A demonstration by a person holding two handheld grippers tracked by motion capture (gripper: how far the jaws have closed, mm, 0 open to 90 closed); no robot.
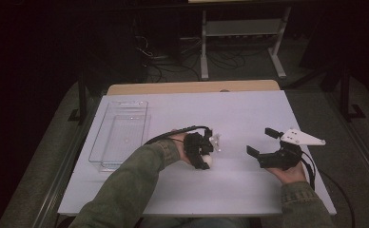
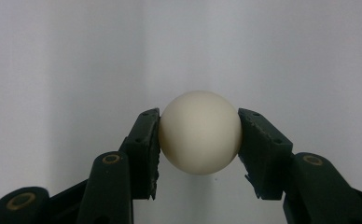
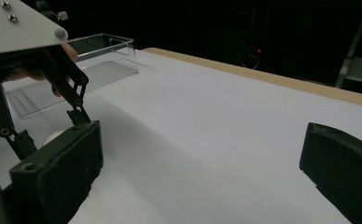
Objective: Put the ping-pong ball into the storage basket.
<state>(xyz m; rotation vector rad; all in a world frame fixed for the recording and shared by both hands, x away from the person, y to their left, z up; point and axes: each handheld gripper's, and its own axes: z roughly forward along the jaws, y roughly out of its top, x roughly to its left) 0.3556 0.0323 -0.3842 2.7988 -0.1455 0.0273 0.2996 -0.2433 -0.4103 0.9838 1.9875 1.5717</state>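
Black jaws of the left hand-held gripper clench a cream ball (one pad on each side), just right of the clear tray on the table. Farther right of the tray, the right hand-held gripper gapes with nothing between its jaws.

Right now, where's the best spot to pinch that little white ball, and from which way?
Pinch the white ball across its widest middle, one pad on each side, as the left gripper does now. It is round and smooth, so a pinch off-centre would probably squirt it out. Coming from above, towards the table, looks best.
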